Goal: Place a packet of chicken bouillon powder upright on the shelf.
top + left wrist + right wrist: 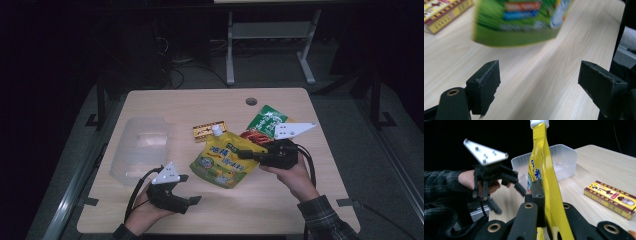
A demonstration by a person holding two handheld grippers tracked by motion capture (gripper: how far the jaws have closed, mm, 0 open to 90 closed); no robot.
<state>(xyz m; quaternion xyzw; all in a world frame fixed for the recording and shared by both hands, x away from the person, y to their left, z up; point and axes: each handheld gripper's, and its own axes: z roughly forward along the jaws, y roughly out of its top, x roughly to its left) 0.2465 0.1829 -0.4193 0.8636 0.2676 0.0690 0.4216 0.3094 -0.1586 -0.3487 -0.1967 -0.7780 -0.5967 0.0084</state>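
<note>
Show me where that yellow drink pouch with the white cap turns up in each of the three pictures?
High view: the yellow spouted pouch sits at table centre, its edge clamped by the right gripper.
Left gripper view: its blurred green bottom hangs at top centre, above the open jaws.
Right gripper view: seen edge-on, it rises up the middle between the shut jaws.
Shared landmark: the small yellow-and-maroon box on the table.

yellow pouch, clr tub, plaid sleeve
</note>
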